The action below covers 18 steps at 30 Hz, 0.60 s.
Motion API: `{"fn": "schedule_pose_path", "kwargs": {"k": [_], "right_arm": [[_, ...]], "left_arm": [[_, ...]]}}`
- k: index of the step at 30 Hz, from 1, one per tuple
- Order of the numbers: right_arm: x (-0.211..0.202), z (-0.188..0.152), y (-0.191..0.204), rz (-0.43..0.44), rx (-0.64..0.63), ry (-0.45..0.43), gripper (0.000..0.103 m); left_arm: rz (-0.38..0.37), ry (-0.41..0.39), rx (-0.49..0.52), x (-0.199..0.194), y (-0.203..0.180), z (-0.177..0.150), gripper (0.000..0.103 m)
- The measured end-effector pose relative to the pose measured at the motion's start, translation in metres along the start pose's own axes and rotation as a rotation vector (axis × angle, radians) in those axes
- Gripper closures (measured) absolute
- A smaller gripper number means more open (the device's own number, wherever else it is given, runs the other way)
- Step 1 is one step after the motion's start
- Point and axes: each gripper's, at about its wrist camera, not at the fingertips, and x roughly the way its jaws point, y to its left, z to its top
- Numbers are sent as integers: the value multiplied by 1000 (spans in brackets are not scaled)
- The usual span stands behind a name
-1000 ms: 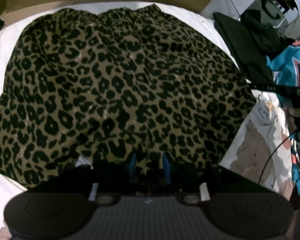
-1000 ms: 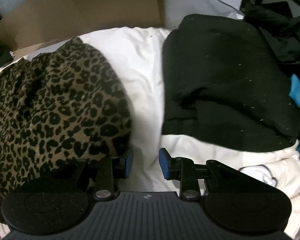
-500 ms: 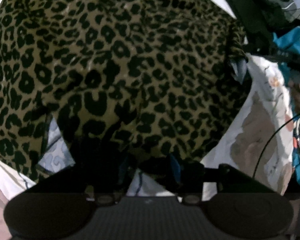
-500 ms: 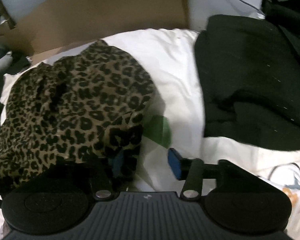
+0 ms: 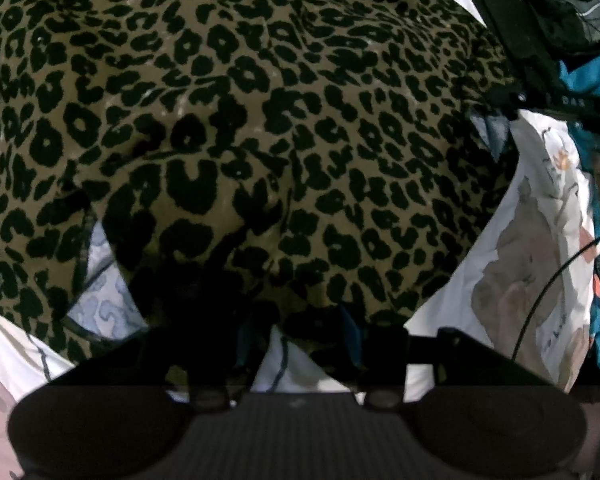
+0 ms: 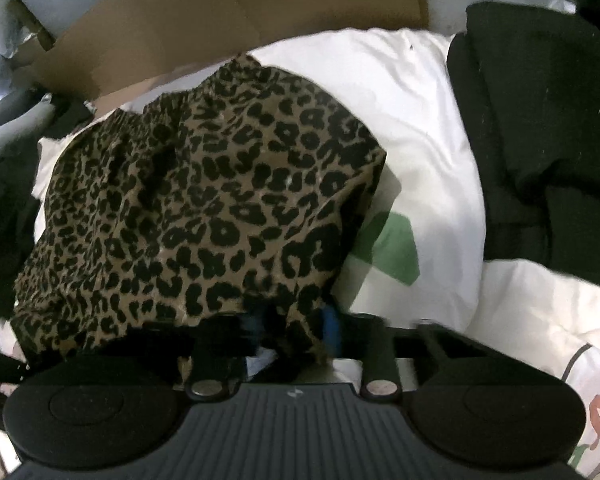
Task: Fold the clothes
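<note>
A leopard-print garment lies spread on the white bedding and fills most of the left wrist view. My left gripper points steeply down at its near hem. Its jaws stand apart, with the hem draped over the fingers and loose between them. In the right wrist view the same garment lies at the left. My right gripper is at its near right corner, jaws closing, pads blurred. The corner's fabric is bunched between them.
A pile of black clothing lies on the bedding to the right. Cardboard stands behind the bed. The sheet bears a green patch. In the left view a teal garment and a black cable are at the right edge.
The left gripper sank close over the hem and its jaws spread. The right gripper slid left from bare bedding to the garment's corner, opened wide, then closed on it.
</note>
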Motion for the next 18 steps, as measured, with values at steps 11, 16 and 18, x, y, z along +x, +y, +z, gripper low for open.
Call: {"fn": "schedule_pose_path", "kwargs": {"k": [11, 16, 18], "right_arm": [[-43, 1, -32, -153, -32, 26, 100], [-40, -2, -48, -222, 3, 39, 92], [-40, -4, -53, -243, 27, 32, 79]], "left_arm": [[13, 10, -12, -4, 2, -5, 54], [17, 16, -19, -4, 3, -6, 54], [17, 19, -19, -3, 3, -5, 54]]}}
